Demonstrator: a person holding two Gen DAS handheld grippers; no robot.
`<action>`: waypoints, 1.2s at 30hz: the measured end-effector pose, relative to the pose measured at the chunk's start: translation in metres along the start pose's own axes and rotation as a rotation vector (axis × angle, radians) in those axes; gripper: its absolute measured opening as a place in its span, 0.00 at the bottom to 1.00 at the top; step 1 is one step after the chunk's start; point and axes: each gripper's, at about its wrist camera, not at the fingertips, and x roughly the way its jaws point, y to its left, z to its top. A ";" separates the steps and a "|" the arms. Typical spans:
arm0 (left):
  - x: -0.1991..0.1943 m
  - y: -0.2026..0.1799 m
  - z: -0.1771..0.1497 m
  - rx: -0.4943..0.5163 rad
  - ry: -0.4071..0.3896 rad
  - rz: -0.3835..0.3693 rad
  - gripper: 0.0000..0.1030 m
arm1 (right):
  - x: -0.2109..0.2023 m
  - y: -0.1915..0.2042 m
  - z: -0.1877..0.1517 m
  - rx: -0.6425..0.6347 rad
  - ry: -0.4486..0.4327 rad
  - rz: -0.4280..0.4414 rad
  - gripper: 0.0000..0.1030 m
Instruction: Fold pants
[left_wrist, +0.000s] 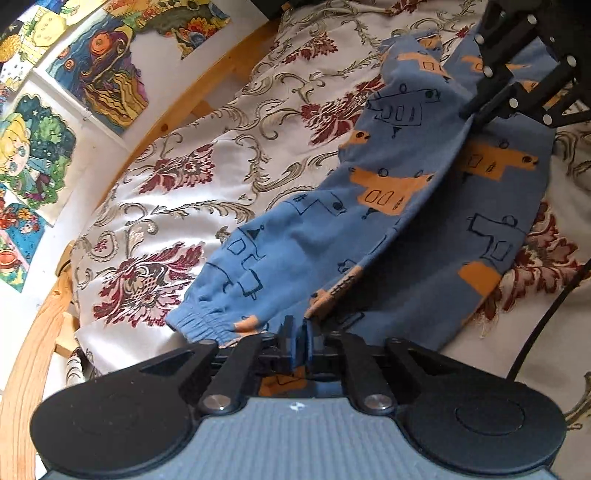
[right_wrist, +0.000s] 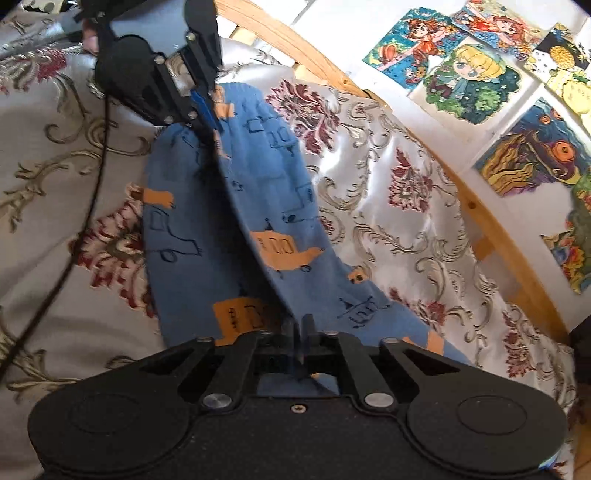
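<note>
The left wrist view shows the elastic cuff (left_wrist: 201, 325) of the near leg, gathered and lying on the bedspread (left_wrist: 177, 184) just left of the left claw (left_wrist: 298, 332); the right wrist view does not show it. The right wrist view in turn shows a black cable (right_wrist: 92, 199) trailing across the bedspread (right_wrist: 406, 206) beside the left claw (right_wrist: 205, 107), and a bit of the person's hand behind that claw.

The blue pants (left_wrist: 388, 206), printed with orange and outlined shapes, lie on the bed, stretched long between the two claws. In the left wrist view their long axis runs from the left claw at the bottom centre up to the right claw (left_wrist: 476, 110) at the upper right. A raised fold edge follows that line, with cloth falling to either side.

The left claw is clenched on a thin ridge of the pants' cloth near the cuff end. The right claw (right_wrist: 301, 332) is likewise clenched on the pants (right_wrist: 207, 240) at the other end, the blue cloth pinched between its closed jaws. Coloured drawings (right_wrist: 476, 85) hang on the wall beyond the bed's wooden rail (right_wrist: 491, 221).
</note>
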 end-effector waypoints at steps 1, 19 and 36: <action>0.000 0.000 0.000 -0.001 0.000 0.007 0.10 | 0.001 -0.001 -0.001 0.005 0.002 -0.004 0.17; -0.014 -0.010 0.008 0.206 -0.023 0.091 0.01 | -0.021 0.007 0.001 -0.037 -0.005 -0.010 0.00; -0.027 -0.031 -0.020 0.362 -0.016 0.026 0.01 | -0.035 0.038 0.006 -0.069 0.066 0.080 0.00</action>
